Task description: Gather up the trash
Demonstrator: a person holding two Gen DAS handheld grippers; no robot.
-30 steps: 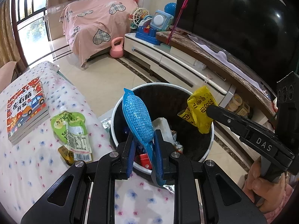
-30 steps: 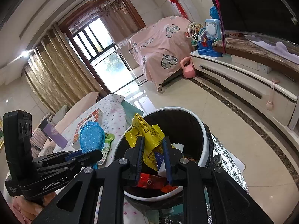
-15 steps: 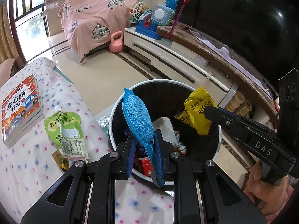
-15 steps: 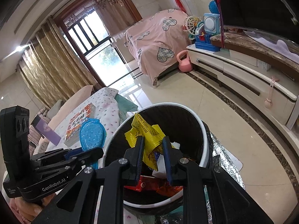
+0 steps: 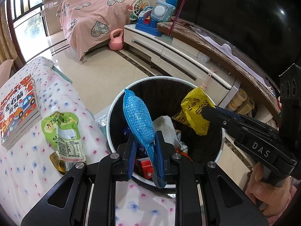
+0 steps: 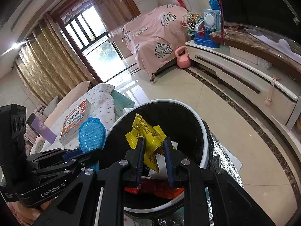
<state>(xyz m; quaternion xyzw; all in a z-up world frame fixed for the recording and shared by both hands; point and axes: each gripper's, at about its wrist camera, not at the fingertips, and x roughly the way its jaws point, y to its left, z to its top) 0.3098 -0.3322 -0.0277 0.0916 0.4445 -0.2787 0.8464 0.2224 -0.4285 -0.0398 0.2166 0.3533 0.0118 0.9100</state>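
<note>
Both grippers hang over the part-filled bin (image 5: 222, 143): left gripper (image 5: 144, 148) clamps a blue packet (image 5: 138, 118), right gripper (image 6: 153, 150) a yellow wrapper (image 6: 148, 135). Seemingly unreleased; a green pouch (image 5: 64, 131) remains near the worktop's edge.

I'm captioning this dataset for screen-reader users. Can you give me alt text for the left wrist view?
The left gripper, jaws shut on a blue wrapper, holds it over an open trash bin while the right gripper holds a yellow wrapper over the same bin. A green pouch and a book lie on the floral cloth at left.
</note>
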